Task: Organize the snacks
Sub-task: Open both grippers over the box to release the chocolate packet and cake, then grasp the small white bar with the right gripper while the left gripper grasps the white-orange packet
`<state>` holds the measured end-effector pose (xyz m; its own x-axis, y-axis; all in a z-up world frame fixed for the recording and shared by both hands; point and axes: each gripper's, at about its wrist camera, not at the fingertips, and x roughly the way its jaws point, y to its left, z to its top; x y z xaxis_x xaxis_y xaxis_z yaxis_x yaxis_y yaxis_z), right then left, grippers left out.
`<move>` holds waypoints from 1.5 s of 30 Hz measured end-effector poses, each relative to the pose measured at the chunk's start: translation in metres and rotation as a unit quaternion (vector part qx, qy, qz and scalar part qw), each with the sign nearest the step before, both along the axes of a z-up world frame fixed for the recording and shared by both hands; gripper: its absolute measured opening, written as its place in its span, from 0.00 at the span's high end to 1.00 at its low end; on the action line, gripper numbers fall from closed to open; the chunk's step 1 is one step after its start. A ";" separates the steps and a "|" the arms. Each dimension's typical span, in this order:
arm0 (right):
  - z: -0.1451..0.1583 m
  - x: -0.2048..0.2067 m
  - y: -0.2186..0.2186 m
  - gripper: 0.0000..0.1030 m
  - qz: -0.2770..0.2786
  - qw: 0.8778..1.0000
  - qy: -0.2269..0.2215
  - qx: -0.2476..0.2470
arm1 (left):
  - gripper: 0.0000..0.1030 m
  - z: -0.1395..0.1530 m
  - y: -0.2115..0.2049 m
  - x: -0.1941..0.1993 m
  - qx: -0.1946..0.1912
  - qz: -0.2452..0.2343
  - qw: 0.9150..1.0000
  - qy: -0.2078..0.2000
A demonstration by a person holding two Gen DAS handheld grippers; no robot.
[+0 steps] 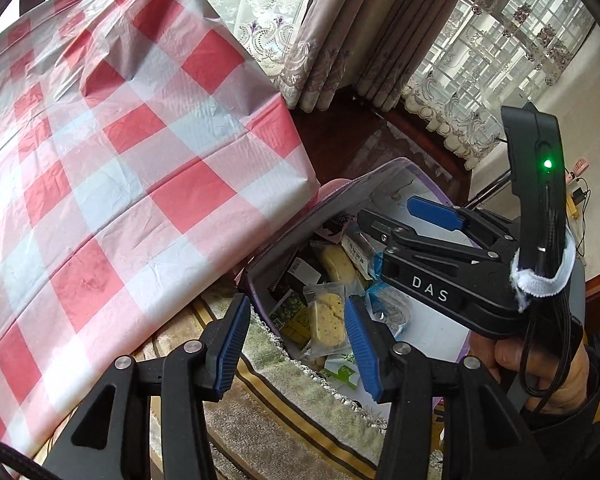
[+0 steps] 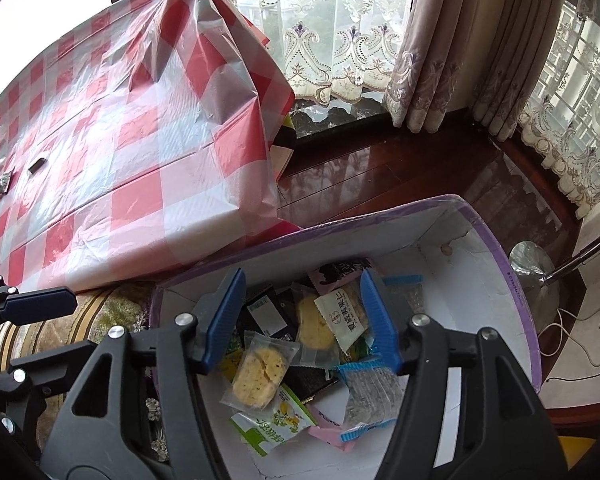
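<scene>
A white box with a purple rim (image 2: 516, 280) holds several wrapped snacks. Among them are a yellow biscuit in clear wrap (image 2: 256, 372), a white packet with red print (image 2: 342, 316), a blue-edged packet (image 2: 368, 392) and a green-and-white packet (image 2: 274, 426). My right gripper (image 2: 302, 318) hangs open over the pile, nothing between its blue pads (image 2: 380, 320). My left gripper (image 1: 296, 344) is open too, above the box's near rim (image 1: 260, 300), with the biscuit packet (image 1: 328, 316) lying below the gap. In the left wrist view the right gripper (image 1: 396, 216) reaches in from the right.
A table under a red-and-white checked cloth (image 2: 120, 140) stands left of the box, with two small wrapped items (image 2: 4, 182) on it. The box rests on a striped, fringed cushion (image 1: 292, 408). Behind are curtains, dark wooden boards (image 2: 380, 168) and a lamp base (image 2: 534, 264).
</scene>
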<state>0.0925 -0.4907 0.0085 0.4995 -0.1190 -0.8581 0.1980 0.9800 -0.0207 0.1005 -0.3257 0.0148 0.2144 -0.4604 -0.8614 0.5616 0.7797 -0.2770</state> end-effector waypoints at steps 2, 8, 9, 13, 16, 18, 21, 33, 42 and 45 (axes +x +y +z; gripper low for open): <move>-0.001 0.002 0.004 0.35 0.005 1.000 0.003 -0.002 | 0.51 0.001 0.005 0.001 0.002 0.014 1.000 -0.004; 0.002 0.008 0.023 0.33 0.022 1.000 0.009 -0.006 | 0.51 0.004 0.028 0.012 -0.007 0.058 0.998 -0.012; 0.003 0.009 0.027 0.32 0.026 1.000 0.009 -0.007 | 0.51 0.004 0.033 0.014 -0.010 0.065 0.998 -0.014; 0.005 0.013 0.046 0.27 0.043 0.999 0.012 -0.010 | 0.42 0.005 0.059 0.026 -0.009 0.109 0.994 -0.022; 0.007 0.019 0.063 0.26 0.059 0.998 0.014 -0.010 | 0.37 0.007 0.084 0.038 0.007 0.157 0.987 -0.036; 0.010 0.022 0.075 0.23 0.072 0.997 0.011 -0.009 | 0.33 0.007 0.104 0.046 0.026 0.191 0.980 -0.042; 0.013 0.031 0.097 0.20 0.100 0.995 0.006 -0.015 | 0.33 0.004 0.134 0.055 0.084 0.223 0.969 -0.064; 0.010 0.080 0.199 0.11 0.203 0.978 0.022 -0.041 | 0.32 -0.027 0.295 0.072 0.126 0.397 0.909 -0.037; 0.001 0.109 0.262 0.11 0.257 0.965 0.030 -0.049 | 0.32 -0.041 0.363 0.079 0.083 0.451 0.889 -0.021; -0.004 0.118 0.280 0.11 0.274 0.960 0.033 -0.053 | 0.31 -0.043 0.366 0.086 0.109 0.437 0.892 -0.033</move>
